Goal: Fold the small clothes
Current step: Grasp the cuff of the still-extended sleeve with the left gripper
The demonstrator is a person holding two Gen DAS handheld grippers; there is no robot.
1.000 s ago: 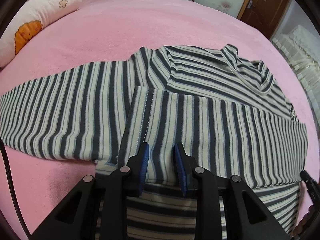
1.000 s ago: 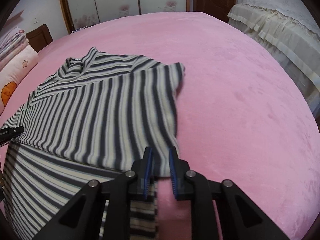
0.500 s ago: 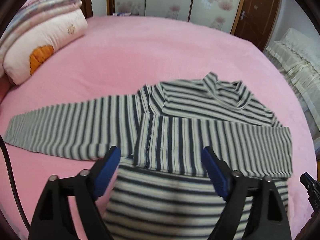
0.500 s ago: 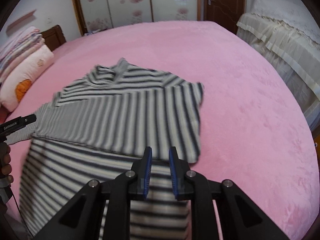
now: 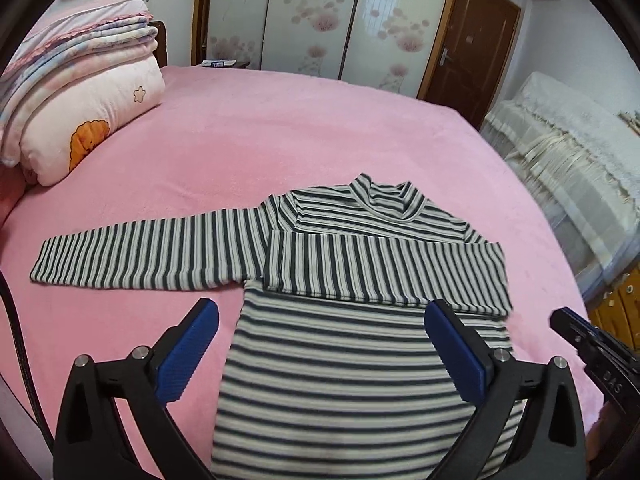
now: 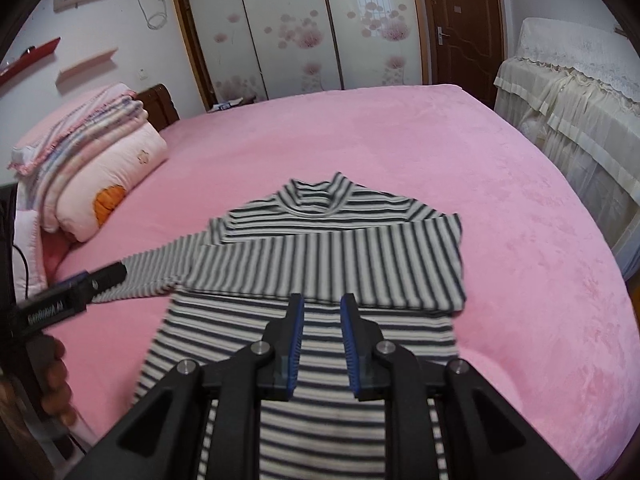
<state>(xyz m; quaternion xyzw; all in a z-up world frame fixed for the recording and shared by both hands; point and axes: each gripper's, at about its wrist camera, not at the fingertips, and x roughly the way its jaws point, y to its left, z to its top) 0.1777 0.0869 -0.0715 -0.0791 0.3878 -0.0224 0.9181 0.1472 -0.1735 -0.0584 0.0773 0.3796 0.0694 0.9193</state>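
A small striped long-sleeve top [image 5: 352,360] lies flat on the pink bed, collar far from me. Its right sleeve [image 5: 384,272] is folded across the chest. Its left sleeve [image 5: 148,256] lies stretched out to the left. My left gripper [image 5: 320,344] is wide open and empty, raised above the top's body. My right gripper [image 6: 322,336] hovers over the top [image 6: 320,264] with a narrow gap between its blue pads and nothing in it. The left gripper's tip [image 6: 80,284] shows at the left of the right wrist view.
The pink blanket [image 5: 280,128] covers the whole bed. Folded quilts and a pillow [image 5: 80,120] sit at the far left. A cloth-covered cabinet [image 5: 568,176] stands to the right of the bed. Wardrobe doors [image 6: 304,28] and a brown door line the far wall.
My left gripper let go of the sleeve cuff and opened wide. Both grippers pulled back and up from the top. The folded sleeve stays across the chest.
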